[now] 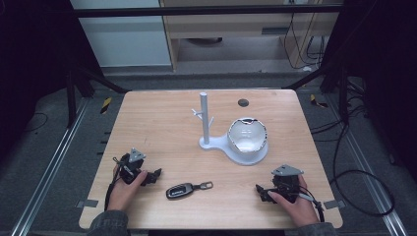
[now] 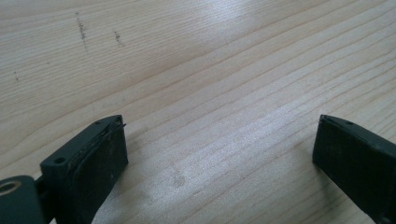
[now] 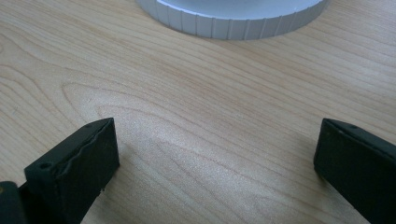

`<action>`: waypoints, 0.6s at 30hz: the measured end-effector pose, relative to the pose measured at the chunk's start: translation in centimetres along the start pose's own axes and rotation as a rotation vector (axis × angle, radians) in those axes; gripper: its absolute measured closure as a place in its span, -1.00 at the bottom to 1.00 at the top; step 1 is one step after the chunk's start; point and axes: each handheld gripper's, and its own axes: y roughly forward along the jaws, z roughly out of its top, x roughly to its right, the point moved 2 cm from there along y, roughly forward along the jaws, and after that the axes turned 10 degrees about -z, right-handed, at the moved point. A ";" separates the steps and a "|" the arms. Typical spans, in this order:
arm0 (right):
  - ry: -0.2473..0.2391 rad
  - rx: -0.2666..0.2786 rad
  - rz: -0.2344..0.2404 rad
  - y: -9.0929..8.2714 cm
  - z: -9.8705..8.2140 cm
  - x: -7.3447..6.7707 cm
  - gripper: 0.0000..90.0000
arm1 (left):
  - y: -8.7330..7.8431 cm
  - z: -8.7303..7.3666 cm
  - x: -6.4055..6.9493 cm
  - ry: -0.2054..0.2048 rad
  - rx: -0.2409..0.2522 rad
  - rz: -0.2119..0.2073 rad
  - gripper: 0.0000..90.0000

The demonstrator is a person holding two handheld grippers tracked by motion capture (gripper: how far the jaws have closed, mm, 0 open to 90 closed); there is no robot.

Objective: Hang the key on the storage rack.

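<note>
A black car key fob (image 1: 180, 190) with a small metal ring lies on the wooden table (image 1: 162, 128) near its front edge, between my two grippers. My left gripper (image 1: 153, 175) rests just left of the fob, held by a hand. Its jaws stand wide open over bare wood (image 2: 219, 135). To the right of the fob, my right gripper (image 1: 261, 192) is also held low over the table. It is open (image 3: 217, 140) with nothing between its fingers. A white stand (image 1: 204, 120) with a post and short pegs rises mid-table, and its round base rim (image 3: 233, 21) lies ahead of the right jaws.
A white dish (image 1: 247, 137) with a dark chipped-looking rim sits on the stand's base at the right. A small dark round hole (image 1: 243, 103) marks the table's far side. Cables trail on the floor to the right.
</note>
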 end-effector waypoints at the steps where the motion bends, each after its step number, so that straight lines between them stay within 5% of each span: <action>1: 0.000 0.000 0.000 0.0 0.0 0.0 -0.99 | 0.0 0.0 0.0 0.000 0.000 0.000 -0.96; 18: -0.004 0.001 -0.003 0.0 -0.1 0.0 -0.99 | -0.8 0.9 -0.1 0.026 0.034 -0.026 -0.86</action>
